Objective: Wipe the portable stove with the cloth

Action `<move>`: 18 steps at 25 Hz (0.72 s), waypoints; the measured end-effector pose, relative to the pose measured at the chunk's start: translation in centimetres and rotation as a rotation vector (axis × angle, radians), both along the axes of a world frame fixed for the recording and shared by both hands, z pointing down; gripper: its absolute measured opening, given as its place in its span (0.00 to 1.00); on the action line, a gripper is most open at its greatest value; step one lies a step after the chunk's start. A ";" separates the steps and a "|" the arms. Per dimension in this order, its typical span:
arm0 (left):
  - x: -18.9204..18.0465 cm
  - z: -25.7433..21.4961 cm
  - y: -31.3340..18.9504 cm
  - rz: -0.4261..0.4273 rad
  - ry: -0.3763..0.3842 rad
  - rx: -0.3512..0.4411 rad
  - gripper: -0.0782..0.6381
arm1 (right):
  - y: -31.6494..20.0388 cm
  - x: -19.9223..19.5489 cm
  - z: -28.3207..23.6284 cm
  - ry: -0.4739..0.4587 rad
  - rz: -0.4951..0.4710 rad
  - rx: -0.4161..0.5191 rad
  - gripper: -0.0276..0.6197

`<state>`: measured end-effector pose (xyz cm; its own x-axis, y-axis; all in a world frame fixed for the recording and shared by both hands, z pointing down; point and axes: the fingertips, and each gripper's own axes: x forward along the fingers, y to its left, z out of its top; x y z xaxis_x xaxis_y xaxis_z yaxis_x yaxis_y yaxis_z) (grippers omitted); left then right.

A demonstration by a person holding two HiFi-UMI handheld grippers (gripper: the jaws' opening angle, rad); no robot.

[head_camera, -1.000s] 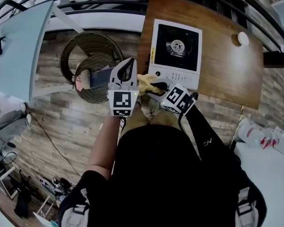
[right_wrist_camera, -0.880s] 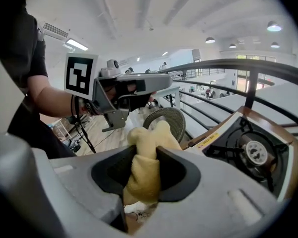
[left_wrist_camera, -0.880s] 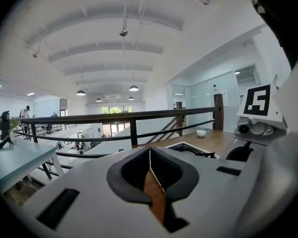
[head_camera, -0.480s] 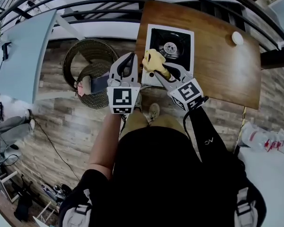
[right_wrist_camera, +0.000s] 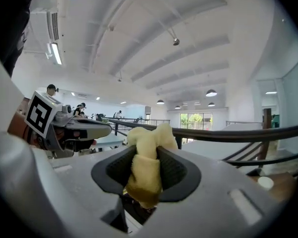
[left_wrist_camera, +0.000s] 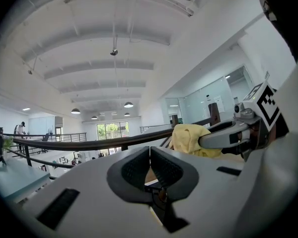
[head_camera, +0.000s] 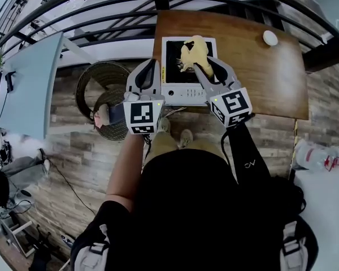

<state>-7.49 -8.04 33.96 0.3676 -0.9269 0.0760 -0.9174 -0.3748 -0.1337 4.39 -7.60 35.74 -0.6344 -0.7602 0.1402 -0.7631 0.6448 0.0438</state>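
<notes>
The portable stove (head_camera: pixel 175 89), white with a black top, stands at the wooden table's (head_camera: pixel 260 78) near left part. In the head view my right gripper (head_camera: pixel 200 65) reaches over the stove's black top, shut on a bunched yellow cloth (head_camera: pixel 194 51). The right gripper view shows that cloth (right_wrist_camera: pixel 145 162) squeezed between the two dark pads and sticking out above them. My left gripper (head_camera: pixel 149 68) hangs left of the stove, beyond the table's left edge, its jaws shut with nothing between them (left_wrist_camera: pixel 149 155). From the left gripper view the cloth (left_wrist_camera: pixel 188 138) appears to the right.
A small white round object (head_camera: pixel 269 37) lies at the table's far right. A wicker chair (head_camera: pixel 101 72) stands on the wood floor to the left of the table. A dark metal railing (head_camera: pixel 101 4) runs behind the table. A pale blue table (head_camera: pixel 28 78) is at far left.
My right gripper has carried the cloth from the table's near edge, in front of the stove, up over its black top. The left gripper rose slightly, staying left of the stove.
</notes>
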 end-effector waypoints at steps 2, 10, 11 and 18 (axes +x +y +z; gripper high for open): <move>0.5 -0.5 0.0 0.010 0.002 0.004 0.13 | -0.2 1.4 -0.5 0.015 0.057 0.042 0.23; 1.4 -1.4 0.1 0.009 -0.004 0.010 0.13 | -0.1 5.1 -1.1 0.009 0.186 0.099 0.23; 1.5 -1.3 0.1 0.011 -0.010 0.009 0.13 | -0.1 5.4 -1.1 0.012 0.193 0.107 0.23; 1.4 -1.1 0.2 0.009 -0.017 0.002 0.13 | 0.1 6.0 -0.6 0.040 0.210 0.116 0.23</move>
<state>-6.12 -7.82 32.85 0.3744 -0.9237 0.0806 -0.9117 -0.3826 -0.1497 10.38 -7.51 35.10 -0.4565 -0.8872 0.0663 -0.8760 0.4613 0.1412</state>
